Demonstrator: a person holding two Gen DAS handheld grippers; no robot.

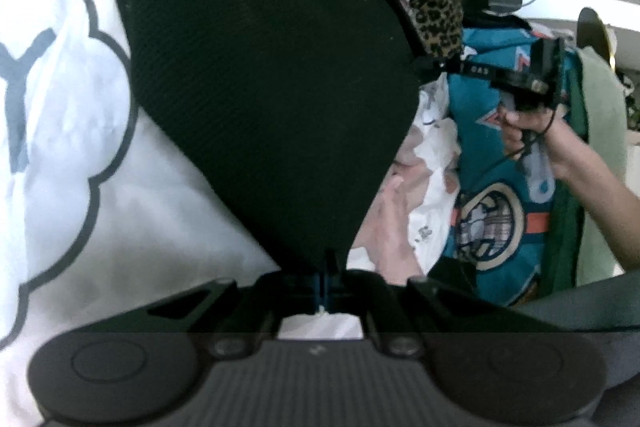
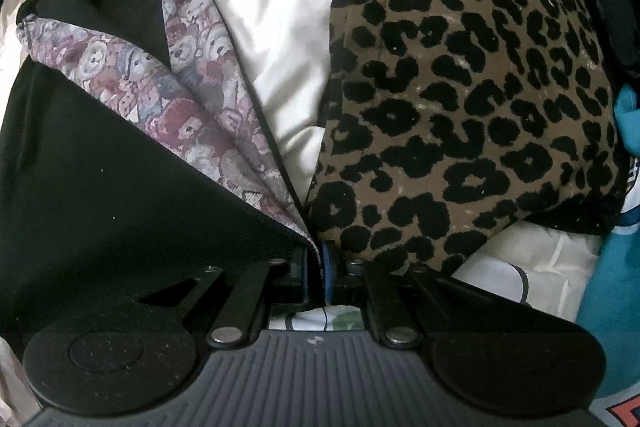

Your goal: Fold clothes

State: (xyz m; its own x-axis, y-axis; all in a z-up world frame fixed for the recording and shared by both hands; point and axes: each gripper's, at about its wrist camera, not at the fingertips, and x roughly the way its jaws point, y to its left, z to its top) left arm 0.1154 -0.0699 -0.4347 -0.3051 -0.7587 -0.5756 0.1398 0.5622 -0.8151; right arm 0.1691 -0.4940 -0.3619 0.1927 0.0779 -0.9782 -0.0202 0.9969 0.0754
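Observation:
A black garment [image 1: 260, 87] with a teddy-bear print lining [image 2: 192, 107] is stretched between both grippers. My left gripper [image 1: 325, 273] is shut on one edge of it, and the cloth rises from the jaws and fills the middle of the left wrist view. My right gripper [image 2: 320, 259] is shut on another edge, where black cloth [image 2: 100, 167] and lining meet. The left wrist view also shows the right gripper [image 1: 430, 62] at the garment's far corner, held by a person's hand [image 1: 536, 131].
A white garment with a dark cloud outline [image 1: 60, 147] lies under and left of the black one. A leopard-print piece [image 2: 460, 87] lies beside the right gripper, with white cloth [image 2: 280, 27] between. A teal jersey [image 1: 492, 219] and crumpled pale clothes [image 1: 432, 155] are on the right.

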